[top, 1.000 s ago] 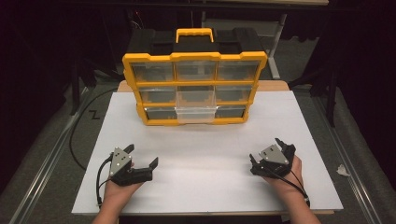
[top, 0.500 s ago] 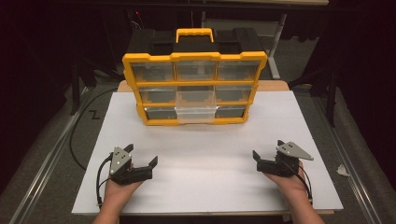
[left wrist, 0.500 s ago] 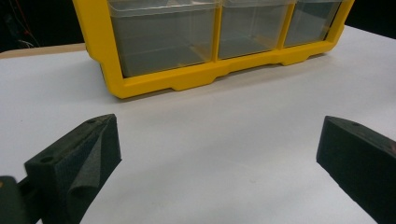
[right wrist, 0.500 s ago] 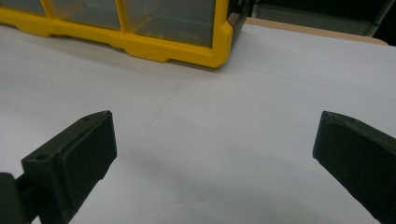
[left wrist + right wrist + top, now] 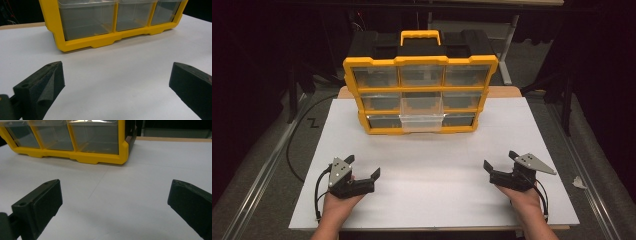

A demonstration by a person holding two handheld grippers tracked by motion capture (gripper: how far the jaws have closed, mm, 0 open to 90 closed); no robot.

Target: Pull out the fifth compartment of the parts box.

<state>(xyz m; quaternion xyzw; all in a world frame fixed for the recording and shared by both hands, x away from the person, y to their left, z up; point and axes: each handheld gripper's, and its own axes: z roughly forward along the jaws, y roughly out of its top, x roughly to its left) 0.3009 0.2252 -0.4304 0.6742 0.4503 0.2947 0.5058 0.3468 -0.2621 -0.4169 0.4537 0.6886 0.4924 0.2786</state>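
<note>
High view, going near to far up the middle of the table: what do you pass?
Bare white table surface → clear bottom-middle drawer, pulled out slightly → yellow organiser frame → yellow carry handle on its black top.

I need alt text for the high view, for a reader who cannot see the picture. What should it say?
A yellow drawer organizer with clear drawers stands at the far side of a white table, its bottom middle drawer pulled partly out. Near the front edge, a person's hands hold the left gripper and the right gripper, both open and empty.
</note>
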